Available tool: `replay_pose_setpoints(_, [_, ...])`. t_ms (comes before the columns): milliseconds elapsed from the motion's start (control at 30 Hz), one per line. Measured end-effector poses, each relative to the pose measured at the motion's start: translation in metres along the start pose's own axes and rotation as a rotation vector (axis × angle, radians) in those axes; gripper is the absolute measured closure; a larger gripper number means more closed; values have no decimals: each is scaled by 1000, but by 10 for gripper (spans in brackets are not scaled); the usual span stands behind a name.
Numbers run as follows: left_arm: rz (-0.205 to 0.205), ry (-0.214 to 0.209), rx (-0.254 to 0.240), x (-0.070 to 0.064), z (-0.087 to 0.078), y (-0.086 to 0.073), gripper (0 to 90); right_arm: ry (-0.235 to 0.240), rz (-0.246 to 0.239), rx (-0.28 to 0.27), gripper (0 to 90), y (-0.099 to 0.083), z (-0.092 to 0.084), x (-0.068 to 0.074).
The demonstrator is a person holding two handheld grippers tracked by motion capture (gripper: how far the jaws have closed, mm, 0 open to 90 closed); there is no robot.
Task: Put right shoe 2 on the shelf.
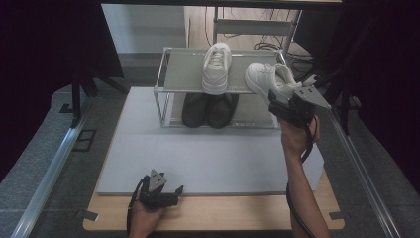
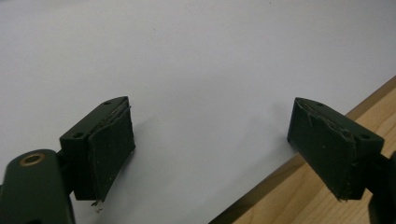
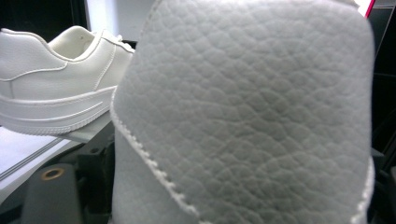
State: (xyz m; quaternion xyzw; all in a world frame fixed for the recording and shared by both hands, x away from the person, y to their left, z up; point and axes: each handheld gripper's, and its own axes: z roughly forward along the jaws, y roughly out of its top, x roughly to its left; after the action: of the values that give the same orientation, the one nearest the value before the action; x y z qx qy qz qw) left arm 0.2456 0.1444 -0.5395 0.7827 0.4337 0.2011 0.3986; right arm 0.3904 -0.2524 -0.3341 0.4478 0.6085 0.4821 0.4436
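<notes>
A white shoe [image 1: 270,79] hangs tilted over the right end of the metal rack's [image 1: 159,74] top shelf. My right gripper [image 1: 277,99] is shut on its heel, which sticks out past the shelf edge. In the right gripper view that grained white heel [image 3: 243,116] sits right in front of the camera and hides most of the jaws. A matching white shoe [image 1: 217,68] [image 3: 56,88] stands on the top shelf, toe towards me. My left gripper [image 1: 177,193] [image 2: 211,112] rests at the table's front edge, open, with nothing between its pads.
A pair of black shoes [image 1: 208,109] sits on the rack's lower shelf. The rack stands at the back of a white mat [image 1: 198,153] laid on a wooden table [image 1: 223,213]. Metal rails [image 1: 49,168] run along both sides, and dark curtains hang beyond them.
</notes>
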Motion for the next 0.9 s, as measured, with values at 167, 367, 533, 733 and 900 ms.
replay_pose_setpoints(167, [0, 0, 0, 0, 0, 0, 141, 21, 13, 35, 103, -1, 17, 4])
replay_pose_setpoints(367, [1, -1, 0, 0, 0, 0, 142, 60, 33, 49, 71, 0, 23, -1])
replay_pose_setpoints(533, [1, 0, 0, 0, 0, 0, 142, 120, 56, 59, 47, 4, 21, -8])
replay_pose_setpoints(733, [3, 0, 0, 0, 0, 0, 142, 139, 21, 58, 43, 6, 14, -12])
replay_pose_setpoints(900, [3, 1, 0, 0, 0, 0, 142, 133, 25, 65, 96, 2, 12, -8])
